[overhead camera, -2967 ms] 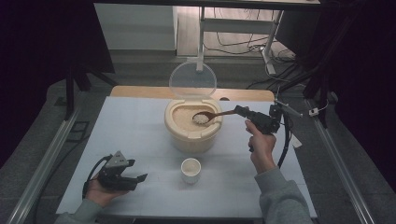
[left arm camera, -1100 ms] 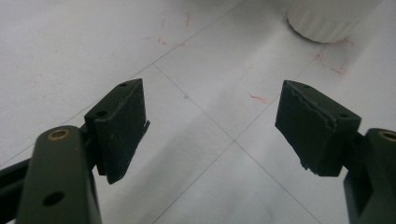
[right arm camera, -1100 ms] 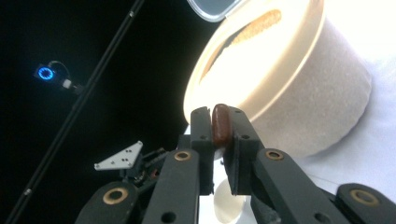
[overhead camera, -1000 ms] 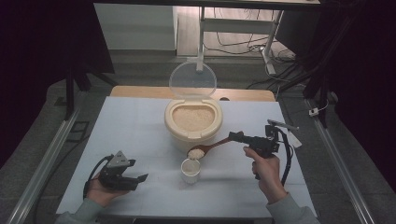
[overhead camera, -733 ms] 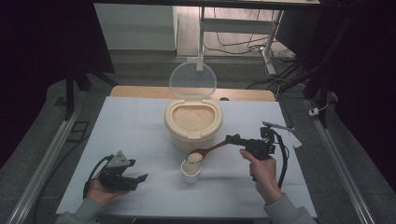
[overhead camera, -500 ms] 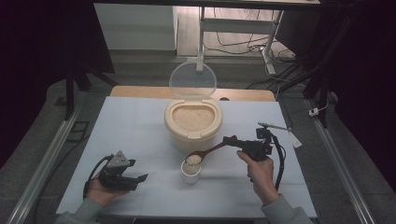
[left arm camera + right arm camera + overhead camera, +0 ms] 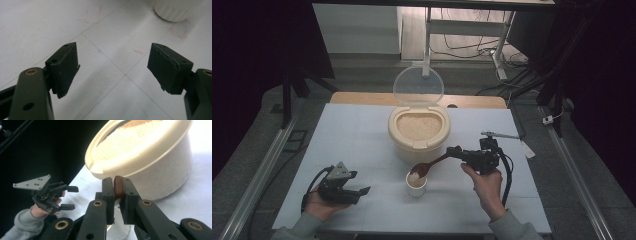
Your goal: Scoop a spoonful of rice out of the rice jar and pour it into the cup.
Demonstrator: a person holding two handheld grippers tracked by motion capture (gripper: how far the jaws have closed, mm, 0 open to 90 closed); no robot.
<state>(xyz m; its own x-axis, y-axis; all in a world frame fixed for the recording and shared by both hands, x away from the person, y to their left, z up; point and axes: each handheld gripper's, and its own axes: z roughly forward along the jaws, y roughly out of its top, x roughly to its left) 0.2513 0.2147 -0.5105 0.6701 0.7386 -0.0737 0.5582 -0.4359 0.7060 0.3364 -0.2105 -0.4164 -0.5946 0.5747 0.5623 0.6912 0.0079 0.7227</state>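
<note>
Rice, a small white heap of it, sits in the bowl of a brown wooden spoon (image 7: 428, 166) that hangs just above a small white ribbed cup (image 7: 416, 184) near the front middle of the pale grey tabletop (image 7: 357, 135). The spoon's handle runs up and to the right into the right tool (image 7: 458, 152), whose two black jaws are closed on the handle's end; in the right gripper view the rounded brown tip of the handle (image 7: 118, 186) shows pinched between the jaws. The person's right hand (image 7: 484, 181) holds that tool from below, and a black cable loops down its right side.

Just behind the cup stands a round cream plastic rice container (image 7: 419, 131), full nearly to the rim with pale grains, its clear round lid (image 7: 418, 86) tipped up and open at the back. In the right gripper view the container (image 7: 160, 167) looms just beyond the jaws, its grains visible over the tilted rim.

At the front left of the tabletop the left tool (image 7: 362, 191) lies low in the person's left hand (image 7: 319, 205), a grey three-cornered plate on top, well apart from the cup. Its jaws stand wide apart with nothing between them; the left gripper view shows them spread over the bare tabletop (image 7: 105, 60), which carries thin grid lines and faint red marks, with the ribbed base of the cup (image 7: 175, 10) at the top right edge. The right gripper view also shows the left tool (image 7: 71, 198) farther off, its jaws spread.
</note>
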